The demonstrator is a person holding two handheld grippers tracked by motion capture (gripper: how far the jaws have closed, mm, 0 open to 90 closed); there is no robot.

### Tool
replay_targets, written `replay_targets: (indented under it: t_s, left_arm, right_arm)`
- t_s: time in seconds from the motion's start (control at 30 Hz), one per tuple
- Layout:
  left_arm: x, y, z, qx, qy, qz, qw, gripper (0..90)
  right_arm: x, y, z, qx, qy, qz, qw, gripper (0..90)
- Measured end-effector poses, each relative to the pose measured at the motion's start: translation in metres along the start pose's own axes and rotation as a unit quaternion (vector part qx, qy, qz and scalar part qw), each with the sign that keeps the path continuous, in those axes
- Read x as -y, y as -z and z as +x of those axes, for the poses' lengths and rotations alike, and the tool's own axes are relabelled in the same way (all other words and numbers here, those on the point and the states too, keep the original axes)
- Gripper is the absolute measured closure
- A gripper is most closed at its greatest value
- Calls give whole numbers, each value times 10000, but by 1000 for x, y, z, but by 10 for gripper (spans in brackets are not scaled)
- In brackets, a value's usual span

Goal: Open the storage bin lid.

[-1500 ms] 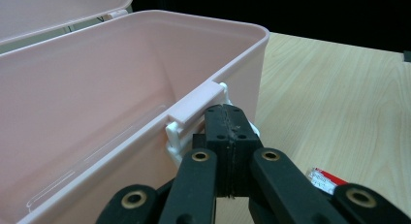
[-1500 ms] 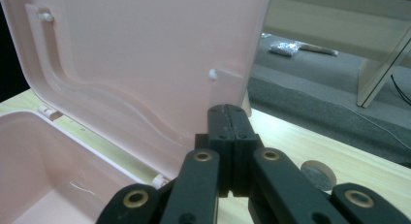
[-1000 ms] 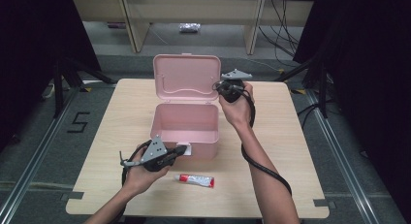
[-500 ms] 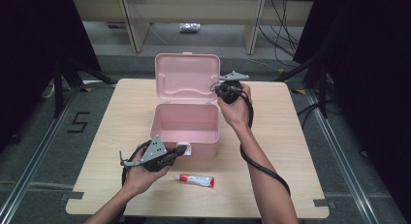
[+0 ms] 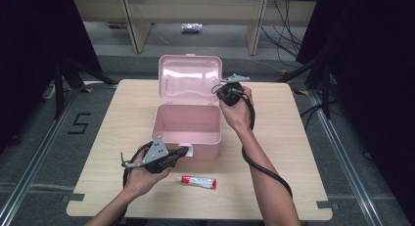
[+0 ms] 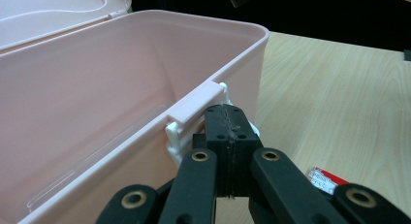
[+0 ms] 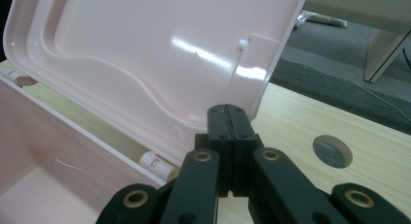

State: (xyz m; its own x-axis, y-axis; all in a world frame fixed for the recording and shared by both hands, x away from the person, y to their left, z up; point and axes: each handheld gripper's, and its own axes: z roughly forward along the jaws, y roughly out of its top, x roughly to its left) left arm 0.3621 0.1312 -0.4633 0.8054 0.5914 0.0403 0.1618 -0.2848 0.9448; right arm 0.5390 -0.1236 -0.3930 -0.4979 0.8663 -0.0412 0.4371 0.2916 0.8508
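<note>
A pink plastic box [image 5: 186, 133] stands open at the table's middle, its lid [image 5: 190, 79] upright at the back. My left gripper [image 5: 185, 150] is shut and empty, with its tips right at the white latch [image 6: 194, 112] on the front wall [image 6: 97, 88]. My right gripper [image 5: 219, 91] is shut with nothing in it. It sits at the lid's lower right corner [image 7: 145, 49], just above the hinge; whether it touches the lid I cannot tell. A red and white tube [image 5: 198, 181] lies on the table in front of the box, also seen as tube [image 6: 327, 179].
The wooden table [image 5: 293, 152] has a round hole [image 7: 332, 151] to the right of the lid. Cables trail from both grippers across the tabletop. Shelving and dark stands surround the table on the floor behind.
My right gripper has shifted slightly down and left along the lid's right edge. The left gripper and the box have not moved.
</note>
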Motion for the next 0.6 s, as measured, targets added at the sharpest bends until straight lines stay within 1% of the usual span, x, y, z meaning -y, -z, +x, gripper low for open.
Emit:
replay_targets:
  t_s: [0.03, 0.1, 0.13, 0.17, 0.2, 0.23, 0.27, 0.3, 0.33, 0.37, 0.43, 0.47, 0.5, 0.53, 0.57, 0.6]
  left_arm:
    - [0, 0, 0, 2, -16, 2, 10000, 896]
    - [0, 0, 0, 0, -6, -5, 10000, 896]
    - [0, 0, 0, -2, 1, -7, 10000, 896]
    - [0, 0, 0, -2, -7, -8, 10000, 896]
    - [0, 0, 0, -3, -7, -7, 10000, 896]
    - [0, 0, 0, -3, -12, -5, 10000, 896]
    - [0, 0, 0, 28, -5, -13, 10000, 896]
    - [0, 0, -1, 43, 1, -4, 10000, 896]
    - [0, 0, -1, 43, 1, -4, 10000, 896]
    - [0, 0, -1, 53, 6, 18, 10000, 896]
    - [0, 0, -1, 39, 30, 18, 10000, 896]
    - [0, -1, -1, 70, 73, -21, 9999, 896]
    - [0, -1, -1, 70, 73, -21, 9999, 896]
    - [0, 0, 0, 0, -45, 8, 10000, 896]
    - [0, 0, -1, -15, -48, -2, 10000, 896]
    - [0, 0, -1, -14, -37, 2, 10000, 896]
  right_arm:
    - [1, -1, -1, 8, 65, 0, 10000, 900]
    - [1, -1, 0, -59, -65, 72, 9999, 900]
    - [2, -1, -1, -71, -21, 89, 9999, 900]
    - [3, -1, 0, -68, -108, 116, 9999, 900]
    - [3, -1, -1, -37, -26, 111, 9999, 900]
    - [4, -2, -1, -71, -45, 123, 9999, 900]
    - [4, -2, 0, -37, -78, 152, 9998, 900]
    - [4, -4, -1, -66, -20, 133, 9999, 900]
    - [5, -4, -1, -114, -46, 159, 9998, 900]
    - [6, -4, 0, -107, -160, 175, 9997, 900]
    - [7, -4, -2, -96, -95, 229, 9996, 900]
    - [7, -5, -2, -101, -3, 203, 9997, 900]
    - [7, -5, -2, -101, -3, 203, 9997, 900]
    - [8, -5, -1, -120, -39, 158, 9998, 900]
    - [8, -4, 2, -126, -178, 184, 9996, 900]
    - [8, -4, -1, -111, -5, 132, 9999, 900]
